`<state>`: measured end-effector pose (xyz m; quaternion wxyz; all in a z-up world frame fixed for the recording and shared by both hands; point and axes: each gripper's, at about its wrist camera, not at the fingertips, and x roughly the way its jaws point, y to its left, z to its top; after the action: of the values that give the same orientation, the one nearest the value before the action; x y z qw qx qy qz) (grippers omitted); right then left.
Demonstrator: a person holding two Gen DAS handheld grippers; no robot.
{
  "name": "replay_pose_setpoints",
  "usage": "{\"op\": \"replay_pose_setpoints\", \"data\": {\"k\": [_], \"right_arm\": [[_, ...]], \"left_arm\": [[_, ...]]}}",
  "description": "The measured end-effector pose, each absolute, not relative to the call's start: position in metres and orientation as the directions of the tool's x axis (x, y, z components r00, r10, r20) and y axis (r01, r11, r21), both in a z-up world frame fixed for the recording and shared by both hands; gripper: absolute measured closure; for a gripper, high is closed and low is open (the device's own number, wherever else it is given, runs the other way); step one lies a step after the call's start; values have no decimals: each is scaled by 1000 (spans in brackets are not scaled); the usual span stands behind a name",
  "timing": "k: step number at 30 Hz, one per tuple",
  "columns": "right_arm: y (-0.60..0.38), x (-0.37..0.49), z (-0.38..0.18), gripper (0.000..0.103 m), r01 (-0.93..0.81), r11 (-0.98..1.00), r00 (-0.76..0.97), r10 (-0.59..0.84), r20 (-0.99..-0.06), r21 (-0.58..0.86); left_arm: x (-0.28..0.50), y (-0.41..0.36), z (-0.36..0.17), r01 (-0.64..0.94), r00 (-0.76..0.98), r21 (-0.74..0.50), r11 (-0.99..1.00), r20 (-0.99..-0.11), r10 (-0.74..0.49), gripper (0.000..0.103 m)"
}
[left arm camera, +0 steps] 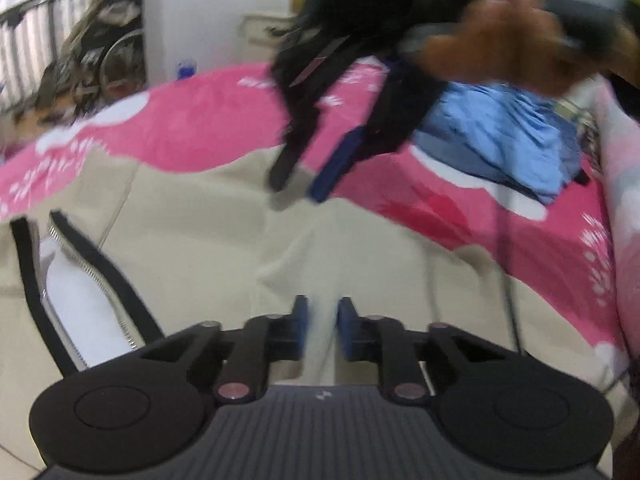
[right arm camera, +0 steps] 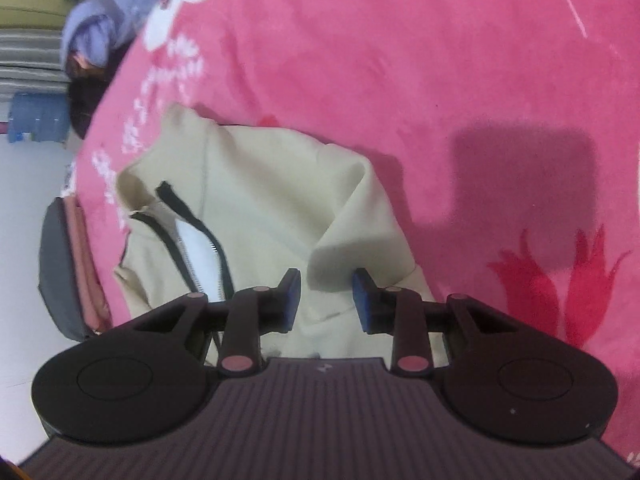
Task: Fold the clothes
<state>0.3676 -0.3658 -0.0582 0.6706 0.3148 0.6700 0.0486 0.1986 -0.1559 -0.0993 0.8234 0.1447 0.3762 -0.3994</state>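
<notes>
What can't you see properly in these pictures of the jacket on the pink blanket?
- Cream jacket: right wrist view, its lower part is hidden behind the right tongs.
- Jacket zip: left wrist view, its bottom end disappears behind the left tongs.
- Other tongs and hand: left wrist view, smeared by motion blur.
- Blue clothes: left wrist view, too blurred to tell what they are.

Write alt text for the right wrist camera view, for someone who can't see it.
The open right gripper hovers over a cream zip-up garment lying crumpled on a pink blanket, a fold of the fabric rising between its blue pads. The garment's black-edged zipper lies partly open.
</notes>
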Motion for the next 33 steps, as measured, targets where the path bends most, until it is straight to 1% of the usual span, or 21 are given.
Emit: {"op": "replay_pose_setpoints", "data": {"k": [2,8,12,14,15,16,17,21,23,26,29,33], "right_arm": [[-361,373,-60,75,363,805,86,472,-877,469],[-347,386,-75,74,384,838,19,412,-911,387],[-340,389,-79,75,369,875,-9,341,-940,314],[-340,385,-77,88,355,884,14,320,-947,304],[-339,383,-77,91,348,888,26,310,-950,300],[-340,378,-73,96,331,893,52,306,-951,305],[-341,373,-68,98,317,894,85,304,-949,315],[-352,347,-46,98,287,876,250,322,-913,387],[-363,339,-44,98,325,831,304,360,-882,451],[-385,329,-51,98,401,719,380,432,-818,567],[-397,322,-60,98,458,632,413,471,-779,625],[-395,318,-59,98,451,636,429,460,-777,626]], "left_arm": [[188,-158,-100,791,406,-27,611,-724,-558,92],[158,-162,-102,850,423,79,521,-690,-587,93],[153,-164,-103,865,416,85,494,-671,-614,93],[149,-166,-104,870,415,93,483,-668,-618,93],[148,-167,-104,872,415,96,480,-668,-618,93],[149,-166,-103,872,413,92,481,-668,-620,93],[149,-164,-102,872,411,87,482,-667,-621,93],[150,-159,-101,869,407,79,488,-674,-616,91],[151,-159,-104,866,410,85,493,-684,-604,91],[155,-159,-108,857,411,76,509,-696,-589,87],[160,-156,-109,848,403,47,527,-703,-586,83],[166,-150,-107,831,395,-1,556,-702,-592,83]]}}
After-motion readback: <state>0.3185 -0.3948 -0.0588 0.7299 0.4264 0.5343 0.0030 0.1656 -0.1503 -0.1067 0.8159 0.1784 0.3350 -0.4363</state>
